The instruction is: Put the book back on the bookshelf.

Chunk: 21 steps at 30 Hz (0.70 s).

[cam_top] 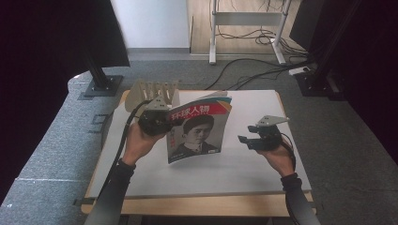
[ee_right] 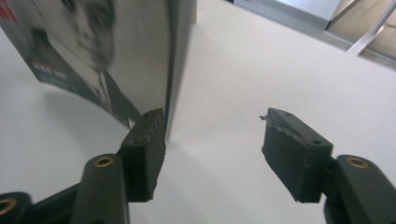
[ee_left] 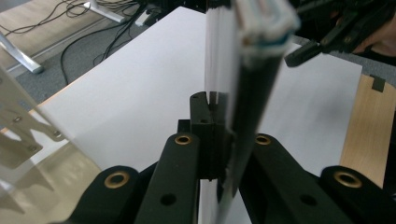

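Your left gripper [cam_top: 165, 121] has its fingers [ee_left: 205, 135] clenched on the magazine [cam_top: 199, 133], pinching it at the left edge near the top, so the magazine stands upright above the white counter [cam_top: 253, 164] with its cover, a portrait under red-banded Chinese characters, facing you. In the left gripper view the magazine runs edge-on between the closed black fingers, its page edges fanned slightly at the top. Your right gripper [cam_top: 246, 139] is off to the right of the magazine, near its right edge but apart from it, with its fingers [ee_right: 144, 140] released and spread wide. In the right gripper view the magazine's lower corner sits just beyond the left-hand finger, with bare counter showing between the two fingers. Behind your left hand [cam_top: 141, 143], at the far left of the counter, sits a pale slotted rack [cam_top: 152, 91]. Past the counter lies grey carpet [cam_top: 51, 140] with black cables [cam_top: 253, 70] and the feet of dark stands [cam_top: 101, 84].
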Motion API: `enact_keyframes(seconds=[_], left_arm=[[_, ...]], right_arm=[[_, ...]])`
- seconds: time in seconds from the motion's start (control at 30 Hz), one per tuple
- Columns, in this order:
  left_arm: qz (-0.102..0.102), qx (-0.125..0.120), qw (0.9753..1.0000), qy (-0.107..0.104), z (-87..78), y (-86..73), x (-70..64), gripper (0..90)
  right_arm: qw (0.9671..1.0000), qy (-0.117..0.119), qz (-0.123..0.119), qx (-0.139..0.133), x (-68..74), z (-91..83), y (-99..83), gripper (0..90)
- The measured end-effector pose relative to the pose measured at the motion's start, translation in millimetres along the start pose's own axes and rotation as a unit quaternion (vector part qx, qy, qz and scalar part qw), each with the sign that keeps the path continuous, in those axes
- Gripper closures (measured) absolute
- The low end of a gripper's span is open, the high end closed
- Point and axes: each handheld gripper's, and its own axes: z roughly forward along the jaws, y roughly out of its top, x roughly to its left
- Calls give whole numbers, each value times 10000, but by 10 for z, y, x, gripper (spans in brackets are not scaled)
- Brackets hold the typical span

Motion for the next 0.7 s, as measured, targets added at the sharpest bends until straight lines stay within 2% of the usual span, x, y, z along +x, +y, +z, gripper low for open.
enact_keyframes(seconds=[0.13,0.33,0.47,0.57,0.7], left_arm=[[-125,-26,9998,145,-148,-47,58,872],[-308,-64,9990,310,-300,-113,132,872],[-519,-117,9976,439,-426,-180,204,872],[-599,-125,9970,482,-505,-223,242,872],[-682,-166,9955,642,-654,-289,279,872]], right_arm=[[9998,-65,-1,169,-5,91,-159,272],[9996,-74,76,263,-13,172,-307,172],[9991,-201,144,351,-12,218,-406,131],[9987,-281,168,396,-7,246,-472,108],[9978,-330,214,537,1,303,-595,15]])
